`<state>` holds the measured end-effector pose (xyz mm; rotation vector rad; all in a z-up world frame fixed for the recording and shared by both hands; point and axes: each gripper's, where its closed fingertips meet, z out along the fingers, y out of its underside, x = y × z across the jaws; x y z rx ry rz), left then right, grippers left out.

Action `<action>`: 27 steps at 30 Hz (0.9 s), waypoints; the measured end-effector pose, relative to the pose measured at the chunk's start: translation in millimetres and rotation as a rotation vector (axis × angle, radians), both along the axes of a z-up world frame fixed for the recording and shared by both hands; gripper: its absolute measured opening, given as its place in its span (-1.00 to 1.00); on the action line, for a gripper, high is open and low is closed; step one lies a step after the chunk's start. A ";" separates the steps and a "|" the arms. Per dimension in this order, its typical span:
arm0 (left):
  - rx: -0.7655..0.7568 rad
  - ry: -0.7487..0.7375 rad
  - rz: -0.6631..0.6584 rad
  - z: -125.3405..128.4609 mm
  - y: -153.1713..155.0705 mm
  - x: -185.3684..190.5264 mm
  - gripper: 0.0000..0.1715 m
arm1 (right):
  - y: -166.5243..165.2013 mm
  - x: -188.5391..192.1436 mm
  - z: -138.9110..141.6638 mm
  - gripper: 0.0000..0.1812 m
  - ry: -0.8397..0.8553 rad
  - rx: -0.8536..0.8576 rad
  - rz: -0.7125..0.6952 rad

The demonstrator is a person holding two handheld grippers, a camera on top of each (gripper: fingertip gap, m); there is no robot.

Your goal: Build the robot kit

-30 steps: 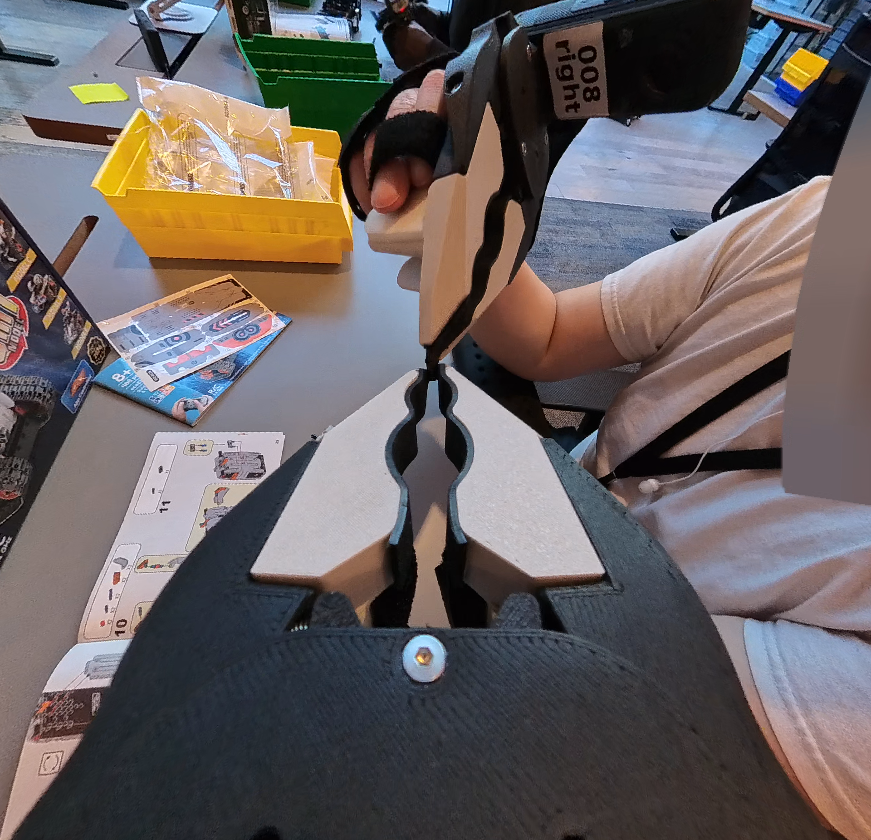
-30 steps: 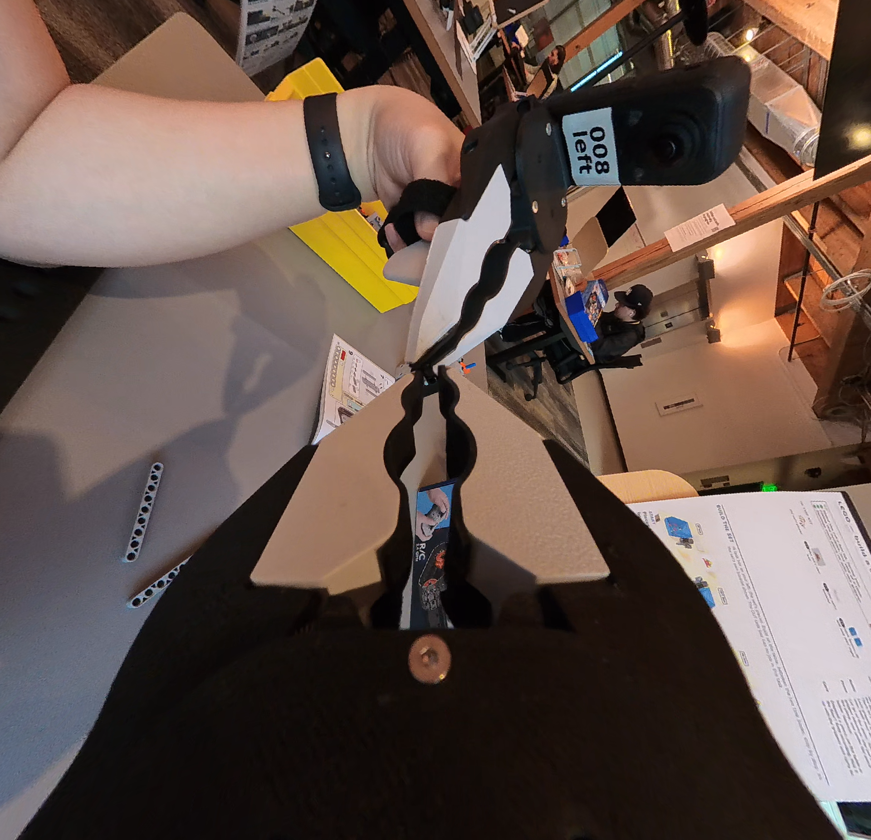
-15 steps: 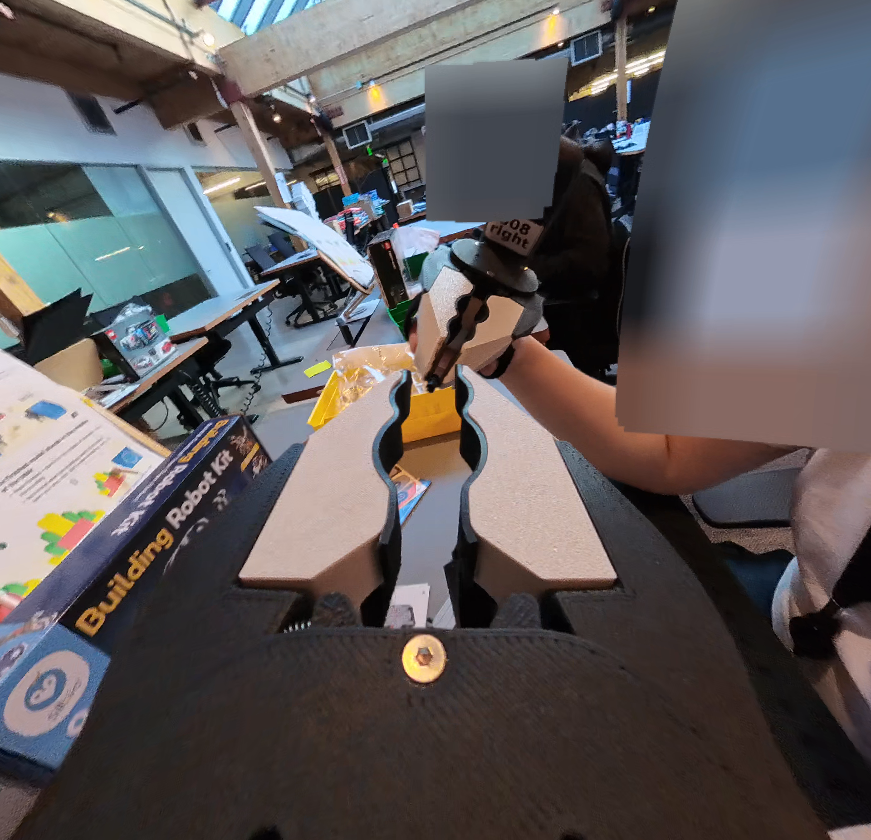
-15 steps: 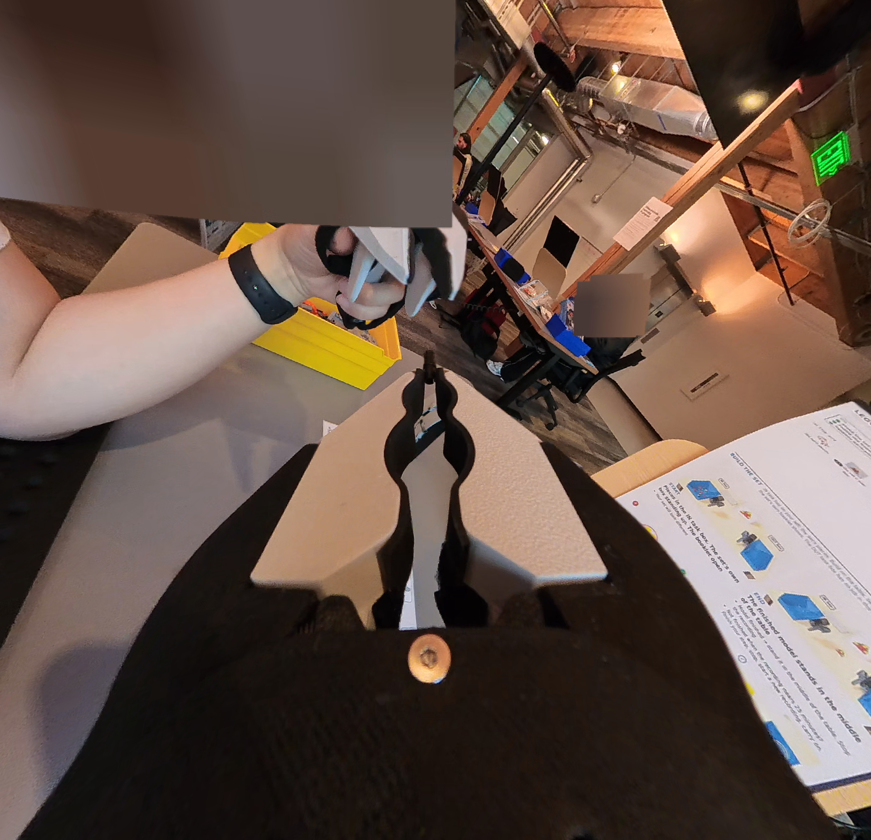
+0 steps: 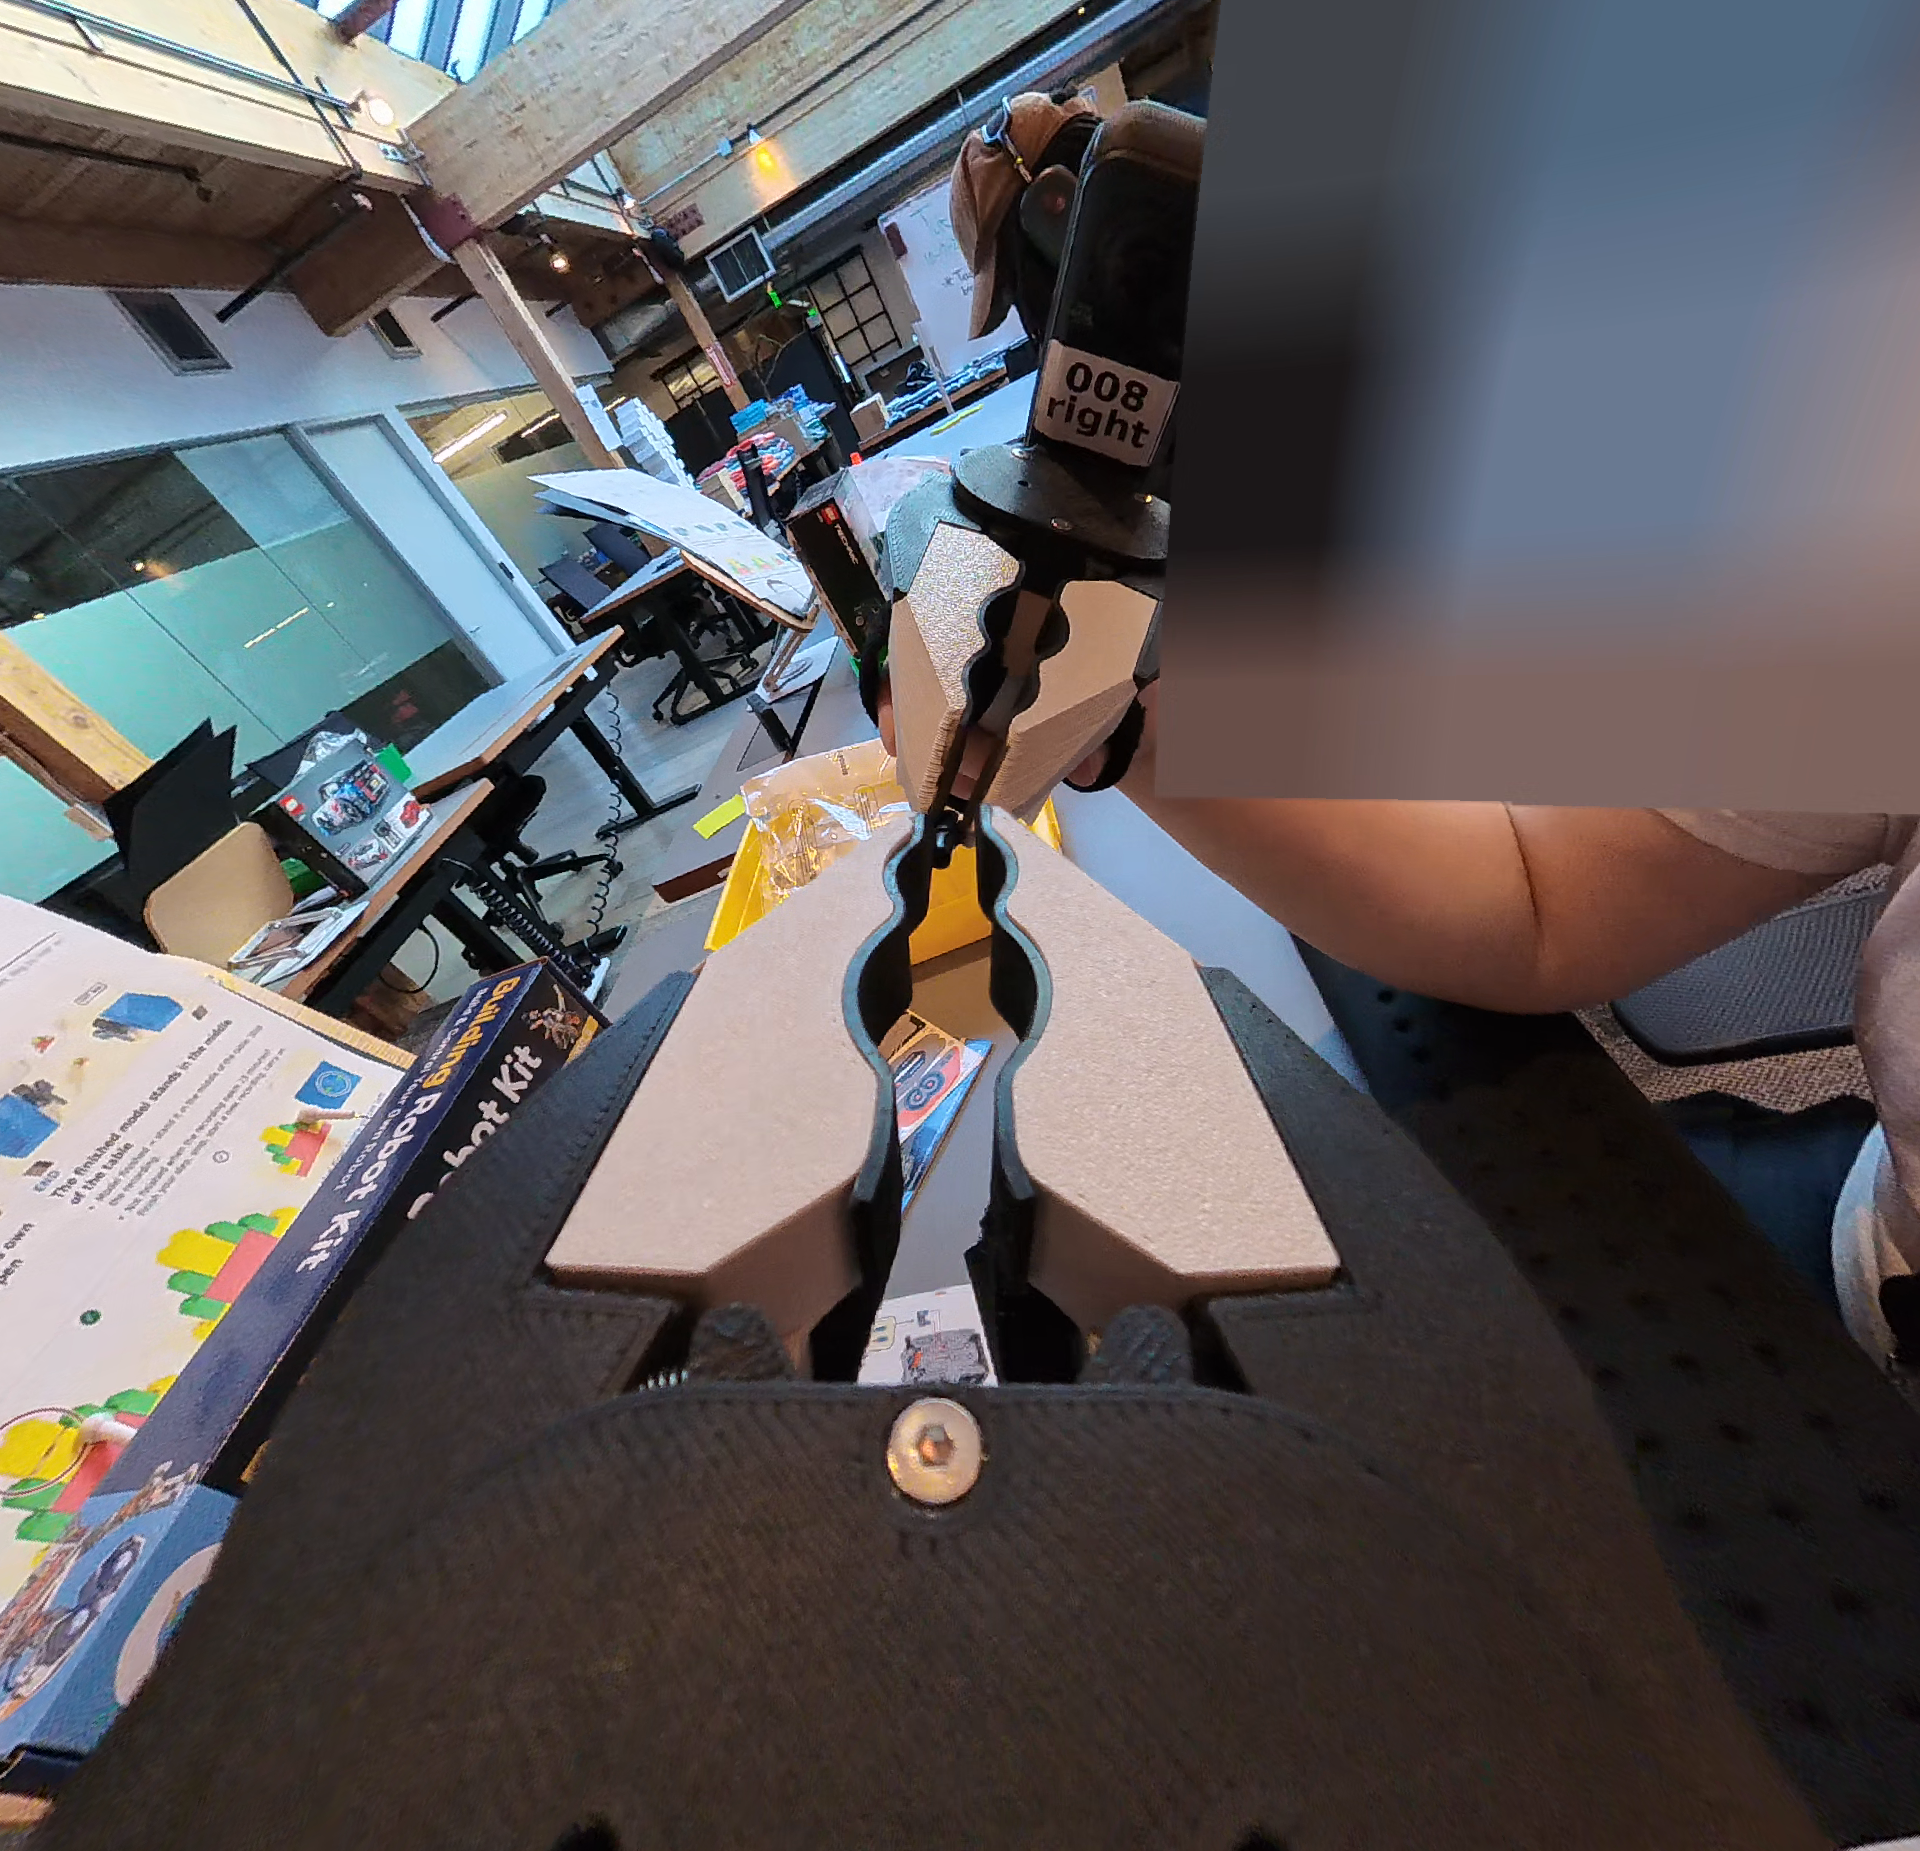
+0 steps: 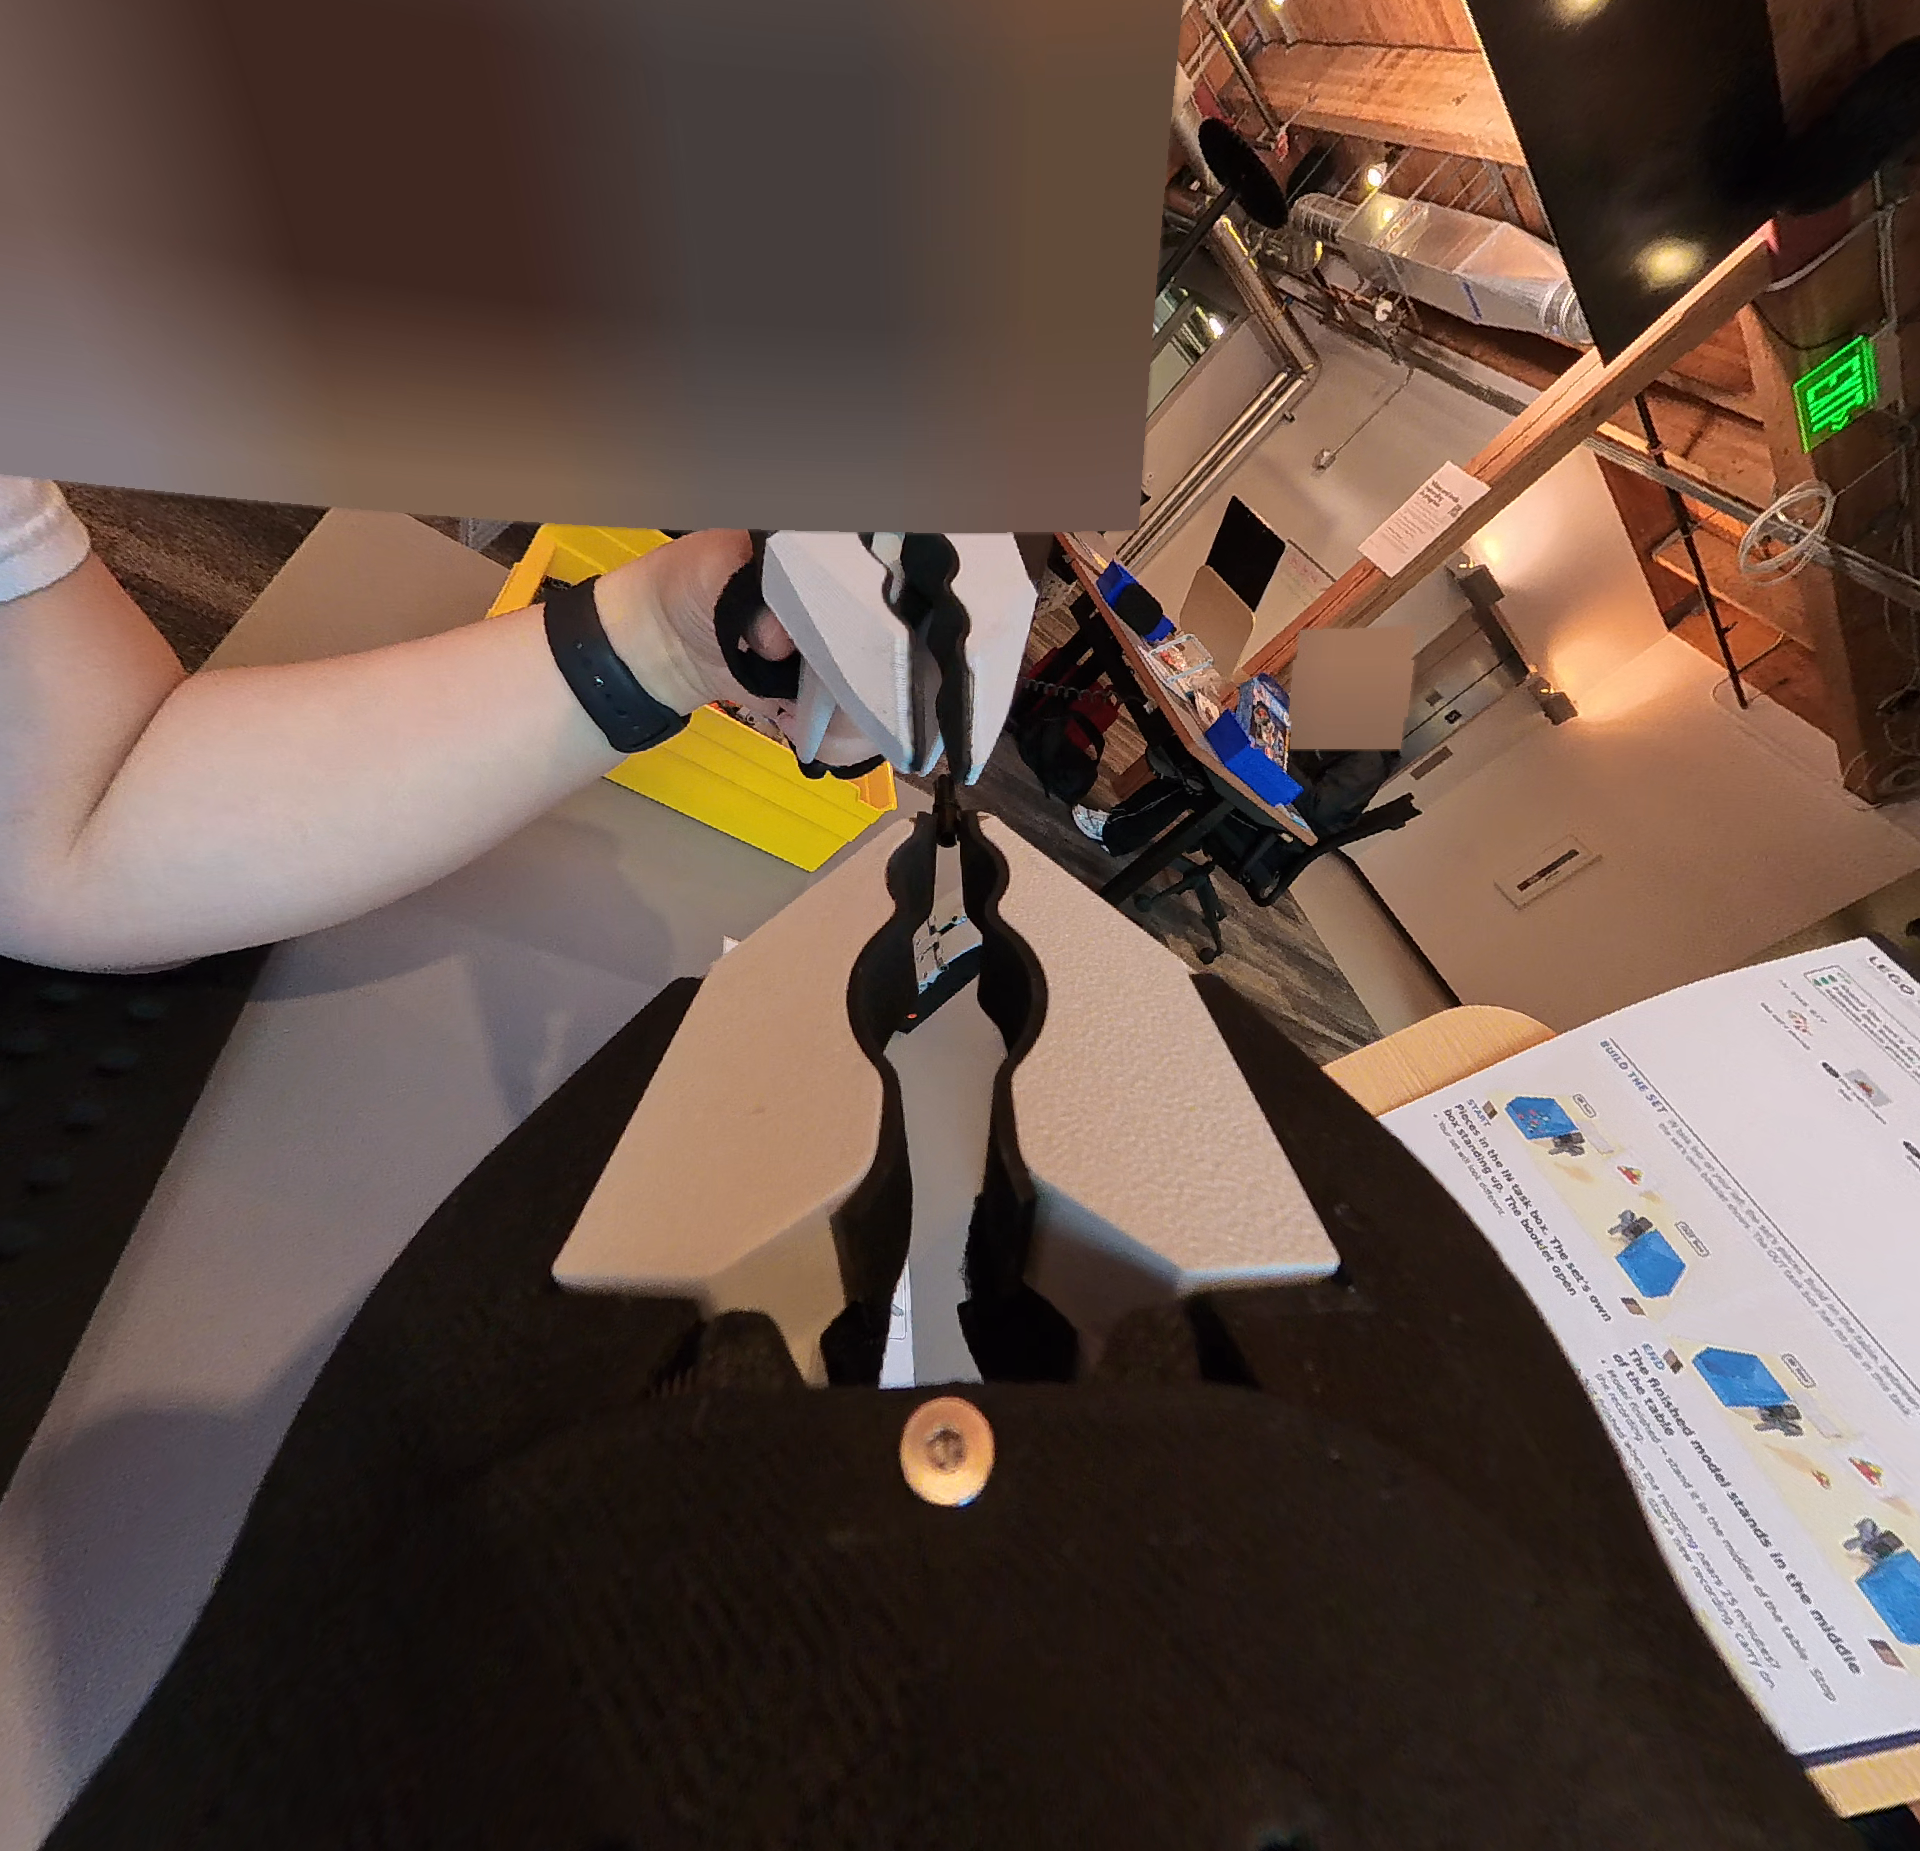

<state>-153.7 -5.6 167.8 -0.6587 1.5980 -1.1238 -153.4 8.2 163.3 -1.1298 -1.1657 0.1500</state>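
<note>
In the left wrist view, my left gripper (image 5: 948, 837) is held up above the grey table, its jaws drawn in to a narrow gap. A small black pin-like piece (image 5: 940, 847) sits between its fingertips. My right gripper (image 5: 964, 799) points down from above, tip to tip with the left, and grips the same piece. In the right wrist view, my right gripper (image 6: 945, 827) is shut on the small dark pin (image 6: 943, 802). The pin sticks out past its tips, and the left gripper (image 6: 940, 762) closes on its far end.
A yellow bin (image 5: 732, 923) with a clear plastic bag (image 5: 821, 814) stands on the table behind the tips; the bin also shows in the right wrist view (image 6: 727, 773). A dark blue kit box (image 5: 416, 1126) and printed sheets (image 6: 1714, 1282) lie at the sides. The person's forearms (image 6: 260, 762) reach in. Both grippers' tips are close together, under 4 cm apart.
Both grippers lifted and tilted up from low over the table. My left jaws opened wide half a second ago and have closed again onto the pin. The right stayed shut.
</note>
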 end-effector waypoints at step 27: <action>0.047 -0.004 0.010 -4.4 1.7 -1.5 -0.97 | -3.0 -5.0 1.0 -0.96 0.005 0.009 0.031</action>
